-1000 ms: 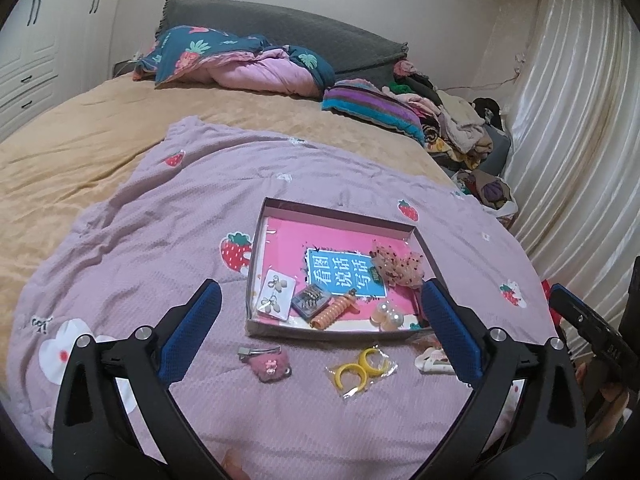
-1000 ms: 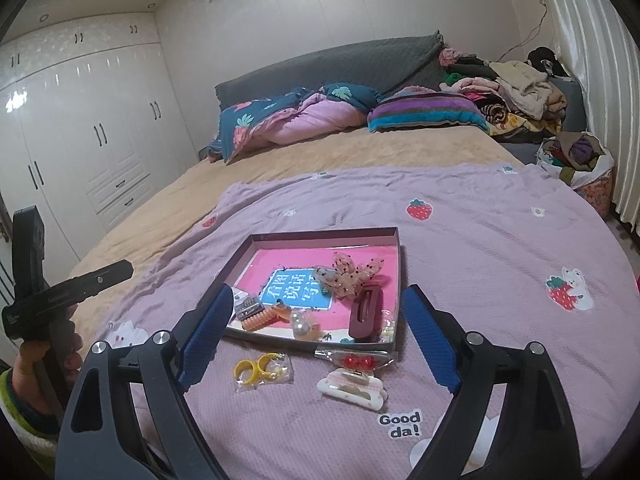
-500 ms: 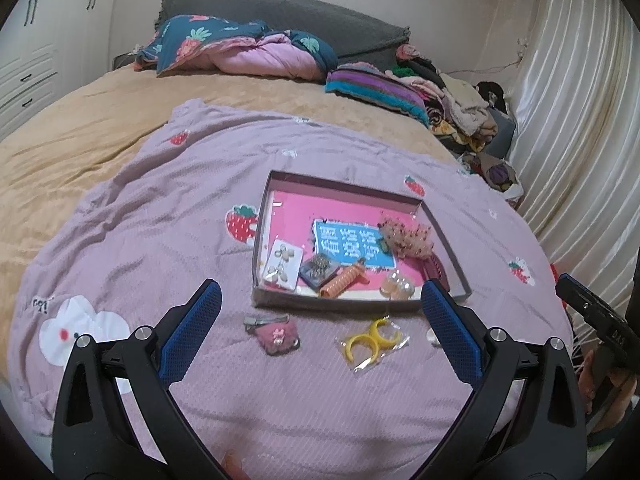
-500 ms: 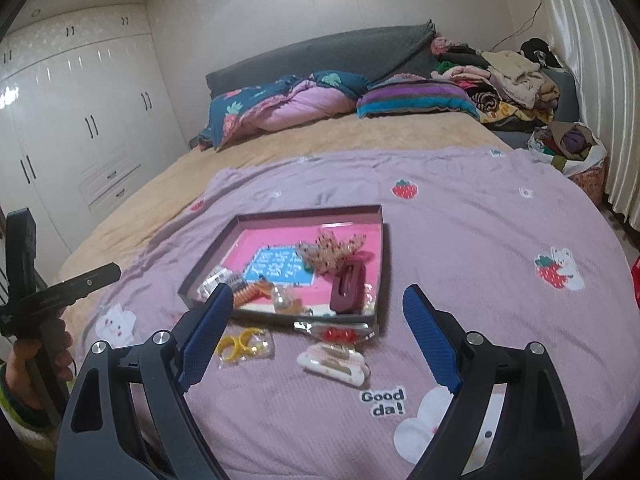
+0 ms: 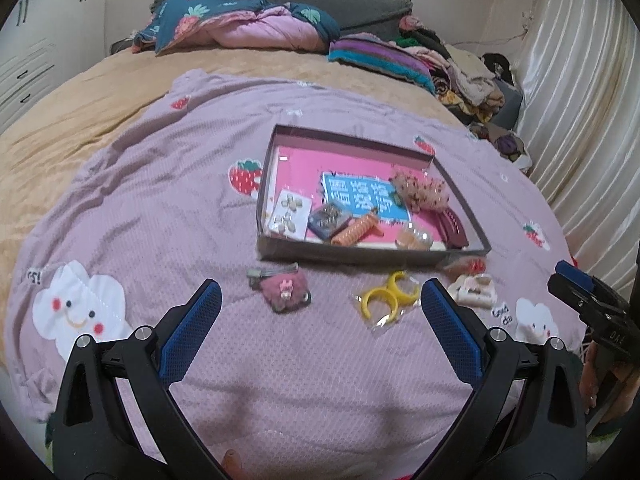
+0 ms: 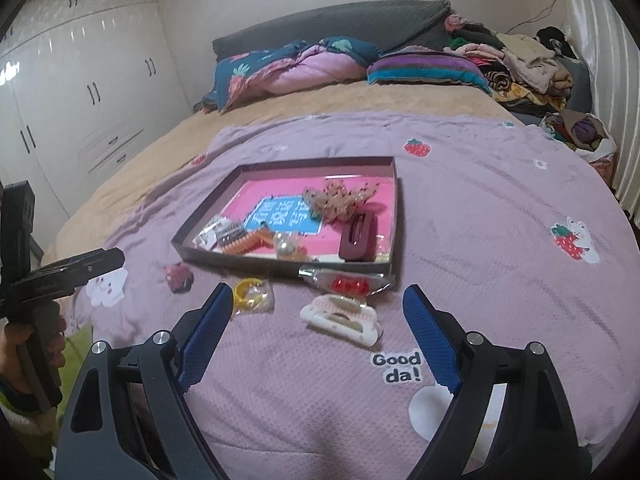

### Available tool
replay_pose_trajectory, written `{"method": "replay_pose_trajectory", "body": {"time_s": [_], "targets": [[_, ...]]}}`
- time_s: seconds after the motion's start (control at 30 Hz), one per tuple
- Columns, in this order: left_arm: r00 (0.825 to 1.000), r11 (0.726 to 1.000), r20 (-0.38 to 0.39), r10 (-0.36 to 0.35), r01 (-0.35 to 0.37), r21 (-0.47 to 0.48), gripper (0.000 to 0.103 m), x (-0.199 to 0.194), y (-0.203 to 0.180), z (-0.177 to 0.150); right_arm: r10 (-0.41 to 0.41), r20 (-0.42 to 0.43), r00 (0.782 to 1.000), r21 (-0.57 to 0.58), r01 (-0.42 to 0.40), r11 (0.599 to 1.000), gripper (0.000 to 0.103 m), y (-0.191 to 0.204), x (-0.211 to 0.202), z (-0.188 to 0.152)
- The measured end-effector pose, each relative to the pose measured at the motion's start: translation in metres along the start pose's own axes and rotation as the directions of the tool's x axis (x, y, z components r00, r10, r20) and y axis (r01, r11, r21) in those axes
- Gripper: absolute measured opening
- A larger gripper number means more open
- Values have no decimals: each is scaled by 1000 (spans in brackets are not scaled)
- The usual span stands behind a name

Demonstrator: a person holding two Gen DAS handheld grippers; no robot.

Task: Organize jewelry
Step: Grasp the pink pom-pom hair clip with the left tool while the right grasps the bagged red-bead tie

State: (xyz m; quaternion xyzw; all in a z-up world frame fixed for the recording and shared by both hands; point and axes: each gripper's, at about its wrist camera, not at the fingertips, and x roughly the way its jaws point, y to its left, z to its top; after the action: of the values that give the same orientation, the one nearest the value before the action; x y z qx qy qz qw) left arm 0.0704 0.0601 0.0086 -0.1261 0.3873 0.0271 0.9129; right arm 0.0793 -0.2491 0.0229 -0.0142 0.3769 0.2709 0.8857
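Seen from the left wrist view, the left gripper hangs over the purple blanket with its blue fingers spread wide and nothing between them. The shallow box lies ahead on the bed, already holding an earring card, a coiled orange hair tie, a dotted scrunchie and a dark red clip, so it reads as the collecting place. Four pieces lie outside its near wall: a plush maroon clip, the bagged yellow rings, a white claw clip and a red packet. The gripper's spread probably prepares a grab; the plush clip and yellow rings sit nearest its line. Compared with a second earlier, this camera has backed away and risen: the box sat between the fingertips then, and now lies well beyond them.

From the right wrist view, the right gripper is likewise released and empty, and the white claw clip lies between its fingertips, the likeliest next pick. The red packet touches the box's near wall. The left gripper shows at the left edge. This view too has pulled back since the earlier frame, while the loose pieces lie as they did.
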Motion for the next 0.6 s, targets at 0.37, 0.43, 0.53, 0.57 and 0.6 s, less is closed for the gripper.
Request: {"method": "replay_pose_trajectory", "body": {"time_s": [0.37,0.43,0.53,0.57,0.6], "targets": [[997,999,-78,23,-19,47,93,28,-7,-23,-15,-60,998,9,16,1000,86,-3,28,-9],[996,999,-85,27,-24,45,93,33,-5,-24,-18,-67,998,22,20,1000,86,-8,34,-8],[995,999,-95,37,-34,34,93,41,0,-24,-24,-77,997,35,27,999,86,-13,44,-6],[995,999,-94,41,-38,32,93,42,2,-24,-29,-81,996,38,32,999,86,-14,48,-5],[994,999,-96,48,-46,29,93,44,4,-23,-33,-89,996,43,37,998,86,-16,53,-3]]}}
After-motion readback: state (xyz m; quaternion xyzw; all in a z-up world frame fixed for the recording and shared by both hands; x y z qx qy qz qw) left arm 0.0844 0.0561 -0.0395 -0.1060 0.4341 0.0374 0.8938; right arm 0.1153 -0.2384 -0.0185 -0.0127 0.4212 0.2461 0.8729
